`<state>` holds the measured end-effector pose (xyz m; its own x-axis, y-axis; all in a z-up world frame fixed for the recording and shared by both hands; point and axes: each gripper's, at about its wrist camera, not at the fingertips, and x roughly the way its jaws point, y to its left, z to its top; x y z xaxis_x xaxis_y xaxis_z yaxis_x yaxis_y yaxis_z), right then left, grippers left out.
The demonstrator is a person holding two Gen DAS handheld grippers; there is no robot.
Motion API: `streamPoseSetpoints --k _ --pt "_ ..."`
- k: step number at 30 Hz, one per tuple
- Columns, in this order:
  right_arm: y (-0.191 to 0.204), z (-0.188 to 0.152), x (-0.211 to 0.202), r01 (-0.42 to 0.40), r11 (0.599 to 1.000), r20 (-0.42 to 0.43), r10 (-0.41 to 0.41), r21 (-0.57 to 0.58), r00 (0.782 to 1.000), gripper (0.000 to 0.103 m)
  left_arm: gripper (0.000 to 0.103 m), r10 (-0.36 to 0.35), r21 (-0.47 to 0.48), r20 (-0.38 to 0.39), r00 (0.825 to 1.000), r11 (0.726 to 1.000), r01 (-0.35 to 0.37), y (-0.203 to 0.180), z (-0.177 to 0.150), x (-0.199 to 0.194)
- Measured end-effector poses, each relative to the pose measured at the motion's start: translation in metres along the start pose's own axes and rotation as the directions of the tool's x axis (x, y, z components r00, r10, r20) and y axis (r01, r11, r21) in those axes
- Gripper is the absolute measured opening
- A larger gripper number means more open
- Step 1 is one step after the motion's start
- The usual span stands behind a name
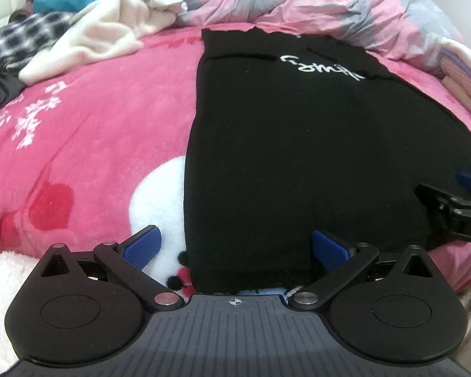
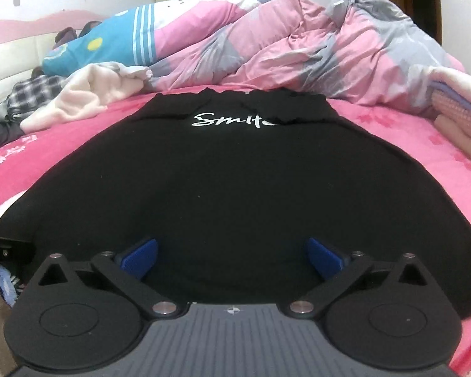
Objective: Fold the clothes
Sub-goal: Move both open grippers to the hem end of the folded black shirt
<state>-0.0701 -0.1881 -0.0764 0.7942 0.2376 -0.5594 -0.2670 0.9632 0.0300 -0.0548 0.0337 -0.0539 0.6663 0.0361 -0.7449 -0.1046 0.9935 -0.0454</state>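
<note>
A black top [image 1: 282, 144] with white script [image 1: 323, 66] on its chest lies flat on the pink fleece blanket [image 1: 94, 132], neck end away from me. Its sides look folded in, which leaves a long narrow shape. My left gripper [image 1: 235, 248] stands open at the near hem. Its left pad [image 1: 142, 246] is over the blanket and its right pad [image 1: 329, 249] over the black cloth. In the right wrist view the top [image 2: 235, 182] fills the middle. My right gripper [image 2: 233, 257] stands open low over the near hem, with nothing pinched.
A crumpled pink and grey duvet [image 2: 314, 53] lies along the back. At the back left are a cream garment [image 1: 109, 34], a checked garment [image 1: 24, 37] and a blue printed pillow [image 2: 109, 44]. Folded pink cloths [image 2: 455, 119] are stacked at the right edge.
</note>
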Motion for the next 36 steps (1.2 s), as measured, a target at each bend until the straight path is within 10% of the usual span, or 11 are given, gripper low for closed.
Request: streamPoseSetpoints --k 36 --pt "-0.004 0.006 -0.004 0.015 0.996 -0.024 -0.013 0.084 1.000 0.103 0.103 0.009 0.005 -0.070 0.998 1.000 -0.009 -0.002 0.009 0.005"
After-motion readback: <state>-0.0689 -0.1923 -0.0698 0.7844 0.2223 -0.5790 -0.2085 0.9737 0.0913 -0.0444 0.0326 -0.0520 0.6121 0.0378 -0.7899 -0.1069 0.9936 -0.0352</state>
